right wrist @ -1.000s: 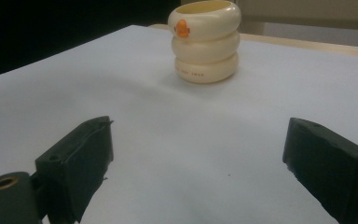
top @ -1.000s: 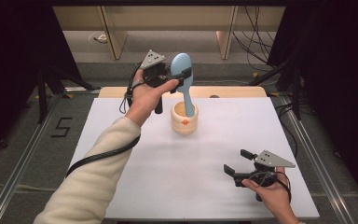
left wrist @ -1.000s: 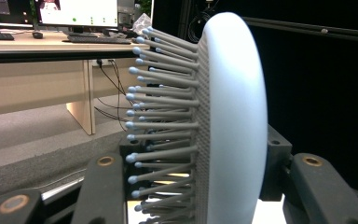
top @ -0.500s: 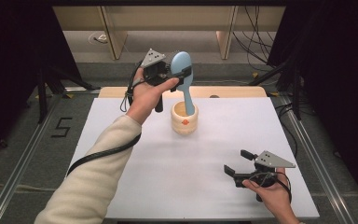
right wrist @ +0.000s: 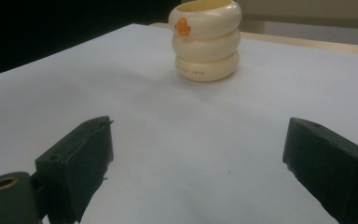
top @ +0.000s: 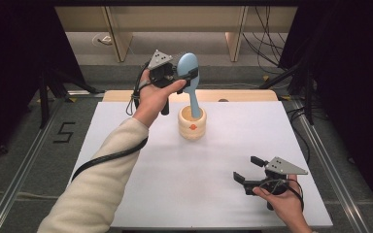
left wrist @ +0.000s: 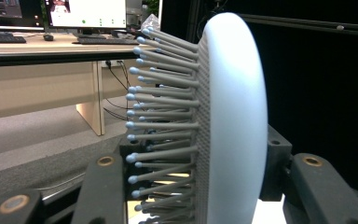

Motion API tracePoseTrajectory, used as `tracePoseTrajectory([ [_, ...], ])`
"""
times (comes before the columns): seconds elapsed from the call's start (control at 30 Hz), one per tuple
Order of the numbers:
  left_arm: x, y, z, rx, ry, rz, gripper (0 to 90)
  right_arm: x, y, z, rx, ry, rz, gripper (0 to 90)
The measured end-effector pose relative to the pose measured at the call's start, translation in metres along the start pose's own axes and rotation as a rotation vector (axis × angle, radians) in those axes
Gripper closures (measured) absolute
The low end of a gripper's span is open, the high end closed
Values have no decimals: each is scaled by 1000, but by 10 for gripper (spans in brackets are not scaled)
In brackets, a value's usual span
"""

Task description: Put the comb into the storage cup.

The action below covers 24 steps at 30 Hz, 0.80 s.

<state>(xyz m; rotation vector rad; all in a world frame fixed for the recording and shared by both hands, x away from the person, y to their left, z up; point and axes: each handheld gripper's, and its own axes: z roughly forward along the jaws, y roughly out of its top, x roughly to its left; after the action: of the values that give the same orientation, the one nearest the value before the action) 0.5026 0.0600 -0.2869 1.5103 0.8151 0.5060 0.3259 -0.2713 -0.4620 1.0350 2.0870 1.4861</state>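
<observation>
Hairbrush [top: 188, 73], pale blue, stands upright with its handle down inside the cream holder [top: 192, 124], a ringed cup bearing a small orange mark, set on the far middle of the white table [top: 175, 194]. High view gives the brush as a smooth oval back; left gripper view shows what that angle hides, namely the grey bristles [left wrist: 163, 116] with rounded tips projecting sideways from the head, seen edge-on between the two black jaws. Right gripper view shows the holder's three stacked rings and its printed base line, with open table in front of it.

Left gripper [top: 180, 80] is clamped on the brush head, jaws partly closed, one against the back and one on the bristle side. Left hand [top: 151, 97] is raised above the table's far edge, forearm in a cream sleeve [top: 97, 189] stretched forward from the lower left.

Right gripper [top: 245, 171] has its jaws spread wide with nothing between them. Right hand [top: 281, 204] rests low at the near right corner, well apart from the holder.
</observation>
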Motion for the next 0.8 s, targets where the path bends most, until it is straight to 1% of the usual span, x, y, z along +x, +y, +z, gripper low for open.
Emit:
tracePoseTrajectory([
  [0.1, 2, 0, 2, -1, 2, -4, 496, 0, 0, 0, -3, 0, 1, 94],
  [0.37, 5, -2, 6, 3, 19, 8, 496, 0, 0, 0, 0, 2, 0, 94],
  [0.53, 8, -4, 8, 3, 20, 3, 497, 0, 0, 0, -2, 3, 1, 93],
  [0.8, 10, -5, 12, 7, 19, 14, 497, 0, 0, 0, 0, 3, 2, 93],
])
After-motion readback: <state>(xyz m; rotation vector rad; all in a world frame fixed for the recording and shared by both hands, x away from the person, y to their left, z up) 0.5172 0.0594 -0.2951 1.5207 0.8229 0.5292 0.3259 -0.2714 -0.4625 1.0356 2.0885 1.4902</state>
